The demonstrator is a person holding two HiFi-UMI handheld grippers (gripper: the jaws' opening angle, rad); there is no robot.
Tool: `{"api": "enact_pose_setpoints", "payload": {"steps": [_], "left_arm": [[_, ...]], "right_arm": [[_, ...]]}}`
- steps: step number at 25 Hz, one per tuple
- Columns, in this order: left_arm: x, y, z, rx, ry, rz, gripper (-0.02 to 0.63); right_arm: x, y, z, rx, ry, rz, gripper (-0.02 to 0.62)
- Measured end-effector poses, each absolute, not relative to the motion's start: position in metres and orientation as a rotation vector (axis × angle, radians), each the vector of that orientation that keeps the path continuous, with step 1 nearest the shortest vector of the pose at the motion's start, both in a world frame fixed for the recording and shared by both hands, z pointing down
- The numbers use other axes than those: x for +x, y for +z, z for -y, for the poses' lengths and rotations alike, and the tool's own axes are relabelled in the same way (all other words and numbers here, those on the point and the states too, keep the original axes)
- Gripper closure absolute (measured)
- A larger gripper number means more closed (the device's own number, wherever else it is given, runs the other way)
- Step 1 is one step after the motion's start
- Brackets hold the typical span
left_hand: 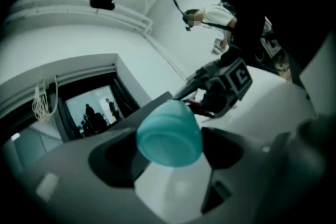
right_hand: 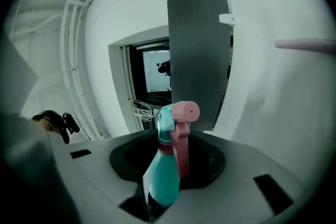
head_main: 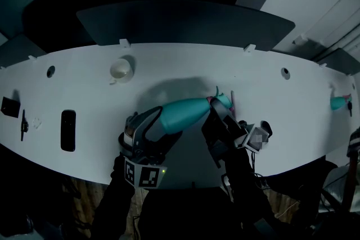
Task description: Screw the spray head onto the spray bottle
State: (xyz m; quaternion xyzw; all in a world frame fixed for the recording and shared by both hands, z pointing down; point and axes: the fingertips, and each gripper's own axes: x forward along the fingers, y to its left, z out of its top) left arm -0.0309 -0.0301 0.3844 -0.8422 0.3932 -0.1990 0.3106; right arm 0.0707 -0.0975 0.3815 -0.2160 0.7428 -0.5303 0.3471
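Note:
A teal spray bottle (head_main: 183, 112) lies level above the white table (head_main: 185, 64), held between both grippers. My left gripper (head_main: 160, 122) is shut on its wide base, whose round bottom (left_hand: 169, 134) fills the gap between the dark pads in the left gripper view. At the bottle's neck sits the spray head (head_main: 223, 101), teal on top with a pink nozzle and trigger (right_hand: 184, 134) and a dark red collar. My right gripper (head_main: 216, 111) is shut round that neck end, with the trigger and the collar between its pads (right_hand: 210, 162). The right gripper's marker cube (left_hand: 236, 77) shows beyond the bottle.
A white cup (head_main: 120, 69) stands at the back left of the table. A black flat device (head_main: 68, 130) and small dark items (head_main: 10, 106) lie on the left. A second teal bottle (head_main: 339, 102) sits at the far right. A dark panel (head_main: 185, 22) lies behind the table.

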Motion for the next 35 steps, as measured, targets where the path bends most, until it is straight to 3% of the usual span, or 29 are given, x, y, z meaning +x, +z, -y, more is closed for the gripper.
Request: {"api": "enact_pose_setpoints", "payload": {"steps": [7, 14, 18, 20, 21, 27, 35], "left_arm": [[-0.023, 0.391, 0.032, -2.007, -0.633, -1.012, 0.222], [-0.038, 0.395, 0.047, -2.42, -0.484, -1.285, 0.221], [-0.049, 0.406, 0.056, -2.557, -0.505, -1.377, 0.227], [-0.057, 0.408, 0.057, -2.546, -0.496, -1.437, 0.308], [-0.062, 0.407, 0.058, -2.54, -0.474, -1.472, 0.316], [-0.091, 0.411, 0.061, -2.501, -0.492, -1.619, 0.316], [-0.079, 0.401, 0.06, -2.576, -0.356, -1.666, 0.316]], "right_arm": [[0.079, 0.392, 0.1, -0.62, -1.431, -1.865, 0.465], [0.102, 0.378, 0.108, -0.696, -1.353, -1.957, 0.465], [0.101, 0.355, 0.116, -0.799, -1.182, -2.268, 0.465], [0.1, 0.356, 0.117, -0.906, -1.104, -2.414, 0.465], [0.102, 0.358, 0.116, -0.969, -1.069, -2.484, 0.465], [0.069, 0.383, 0.099, -1.179, -0.586, -3.192, 0.465], [0.025, 0.391, 0.078, -1.134, -0.281, -3.284, 0.465]]}}
